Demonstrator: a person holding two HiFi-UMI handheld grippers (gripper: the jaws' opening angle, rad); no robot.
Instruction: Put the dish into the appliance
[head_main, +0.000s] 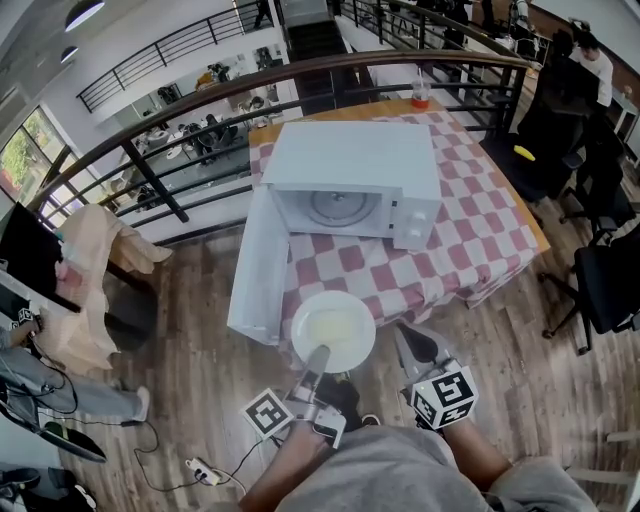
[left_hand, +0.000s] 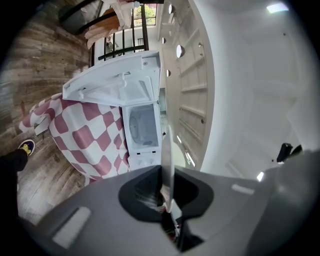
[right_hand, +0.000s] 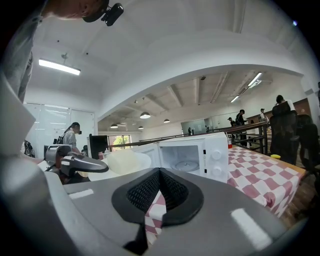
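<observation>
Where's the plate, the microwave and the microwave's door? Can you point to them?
plate (head_main: 333, 330): head view, on its pale middle.
microwave (head_main: 350, 150): head view, on its white top.
microwave door (head_main: 255, 265): head view, on the middle of the open door.

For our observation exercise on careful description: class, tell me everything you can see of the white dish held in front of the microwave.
The dish is round, white and shallow, with a broad rim and a faintly yellowish well; it looks like glazed ceramic and seems empty. It is held roughly level, clamped at its near rim by the left gripper, in front of the open microwave. Nothing else touches it.
</observation>
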